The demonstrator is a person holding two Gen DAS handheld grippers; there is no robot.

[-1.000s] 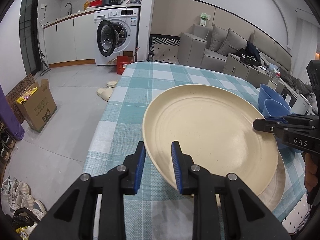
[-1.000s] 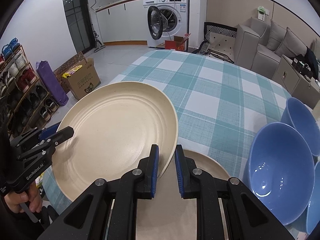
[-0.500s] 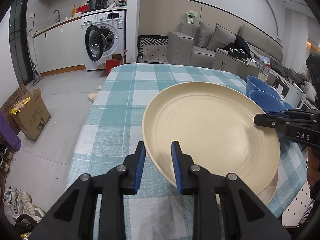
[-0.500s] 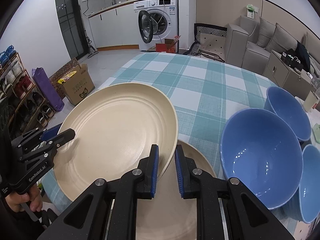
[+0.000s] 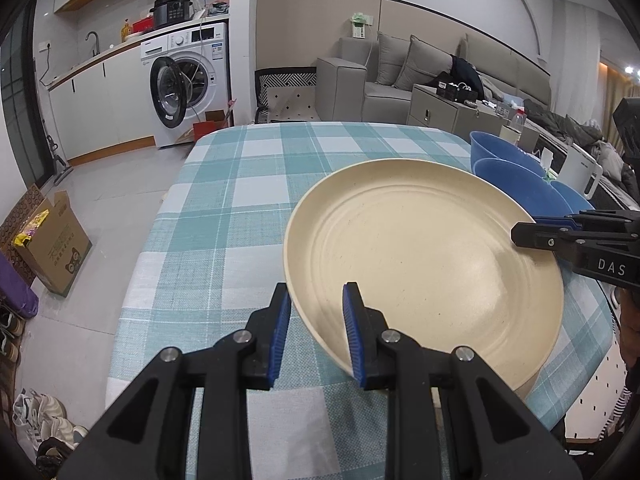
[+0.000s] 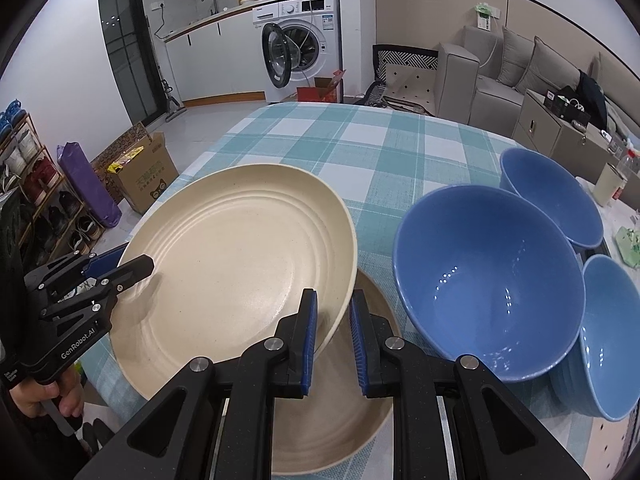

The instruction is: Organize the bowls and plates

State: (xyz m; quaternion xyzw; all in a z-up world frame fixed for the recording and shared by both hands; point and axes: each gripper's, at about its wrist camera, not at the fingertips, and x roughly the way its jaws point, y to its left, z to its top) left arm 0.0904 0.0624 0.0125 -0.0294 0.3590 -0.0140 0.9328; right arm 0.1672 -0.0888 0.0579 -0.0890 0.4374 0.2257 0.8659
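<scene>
The cream plate [image 5: 420, 264] hangs tilted above the near end of the checked tablecloth [image 5: 256, 200], gripped at two opposite edges; it sits over a second cream plate [image 6: 352, 420] that lies flat on the cloth, overlapping it but raised clear on its left side; whether the two touch under the right gripper cannot be told.

The left gripper [image 5: 316, 320] has its jaws drawn narrow onto the plate's near-left rim, one blue-padded finger inside the dish and the other under its outer wall; seen from the right wrist, the same tool reaches in from the left edge, slanted slightly upward, and a hand [image 6: 48, 396] wraps its handle low down.

The right gripper [image 6: 332, 324] is likewise pinched tight on the opposite rim, the rim's edge running down between the two blue pads; in the left wrist view its black fingers come in level from the right and close on the plate's far-right edge.

Just right of the plates stand three blue bowls: a large blue bowl [image 6: 488, 284] nearest, a farther blue bowl [image 6: 552, 196] behind it, and a third blue bowl [image 6: 612, 340] at the right edge; the three crowd together, rims touching or nearly so.

Beyond the table, a washing machine [image 5: 192, 84] stands with its door open, a grey sofa [image 5: 404, 76] to the right, a cardboard box [image 5: 52, 248] on the floor.
</scene>
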